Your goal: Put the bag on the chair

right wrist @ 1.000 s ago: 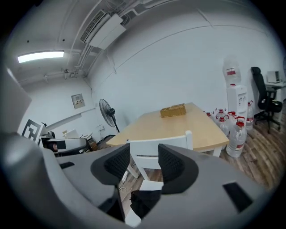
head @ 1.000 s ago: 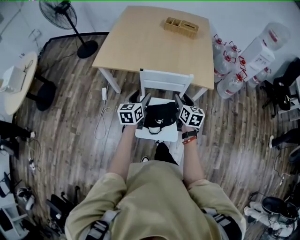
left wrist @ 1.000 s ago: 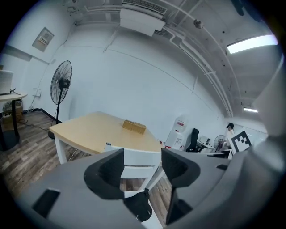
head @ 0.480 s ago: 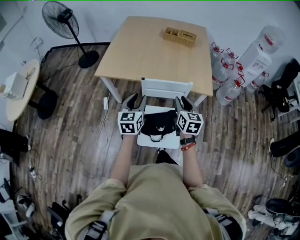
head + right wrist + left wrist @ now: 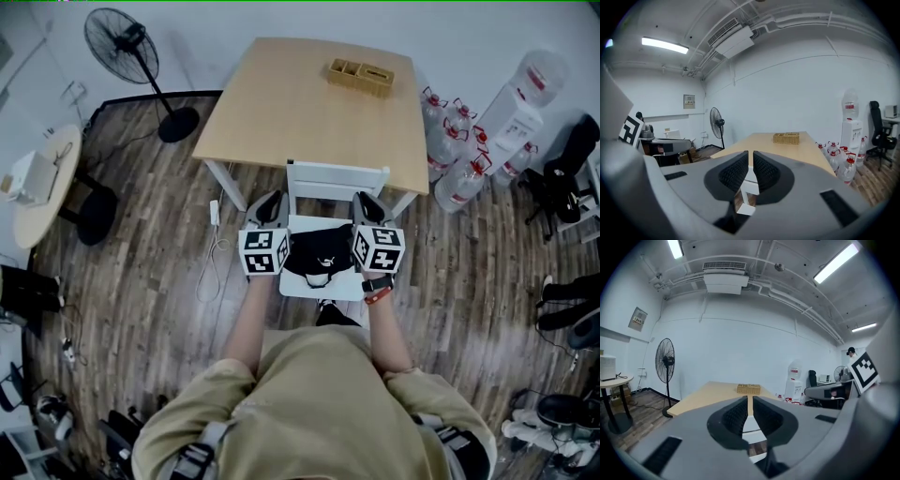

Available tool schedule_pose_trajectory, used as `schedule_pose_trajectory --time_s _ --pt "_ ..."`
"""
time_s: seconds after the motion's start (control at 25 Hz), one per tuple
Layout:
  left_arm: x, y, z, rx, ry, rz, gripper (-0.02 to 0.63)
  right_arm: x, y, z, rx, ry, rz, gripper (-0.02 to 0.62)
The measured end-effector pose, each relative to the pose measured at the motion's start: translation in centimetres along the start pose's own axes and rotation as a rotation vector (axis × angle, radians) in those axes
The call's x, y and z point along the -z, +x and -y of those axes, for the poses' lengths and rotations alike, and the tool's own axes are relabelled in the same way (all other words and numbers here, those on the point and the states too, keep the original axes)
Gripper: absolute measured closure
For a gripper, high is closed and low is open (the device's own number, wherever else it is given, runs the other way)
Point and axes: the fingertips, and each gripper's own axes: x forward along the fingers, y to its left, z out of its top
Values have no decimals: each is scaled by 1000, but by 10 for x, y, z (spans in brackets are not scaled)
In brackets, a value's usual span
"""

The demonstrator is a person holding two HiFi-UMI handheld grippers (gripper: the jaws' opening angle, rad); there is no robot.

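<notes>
Left fingers: the left gripper (image 5: 271,199) has its jaws drawn to a thin slit. They have just been closing and nothing is between them.
Right fingers: the right gripper (image 5: 364,198) is the same, with a narrow slit just closed down and nothing between the jaws.
Bag: the black bag (image 5: 320,251) lies on the seat of the white chair (image 5: 337,176). It sits between the two grippers, behind and below the fingertips, and neither pair of jaws is on it.
Ahead of the fingers: the chair's back rail spans the gap between the two tips. Just beyond it is the wooden table (image 5: 300,103), with a wicker tray (image 5: 361,74) near its far edge.
Left of the left fingers: a cable (image 5: 212,251) lies on the floor nearby. A floor fan (image 5: 127,45) and a round side table (image 5: 42,173) stand well apart.
Right of the right fingers: water bottles (image 5: 452,141) and a water dispenser (image 5: 525,98) stand beside the table.
Surface: a wood plank floor (image 5: 141,253).
Room: white walls, with strip lights and an air unit (image 5: 723,282) overhead.
Edges and open room: the table edge runs close ahead of the tips, and there is bare floor on both sides of the chair.
</notes>
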Motion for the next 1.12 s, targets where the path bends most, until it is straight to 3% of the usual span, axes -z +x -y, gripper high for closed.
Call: schedule_pose_trajectory --time_s 0.4,0.68,0.88,1.12 --pt "-12 -2 -1 37 8 46 586 -17 3 -15 -18 -16 58 572" --pt "-13 -1 9 86 -40 61 586 -20 2 -23 -72 -58 68 572" --pt "-7 1 14 127 -126 60 586 -17 8 -18 -73 -26 55 572" --pt "-11 10 10 150 -164 70 586 -17 17 -3 -64 -10 48 572"
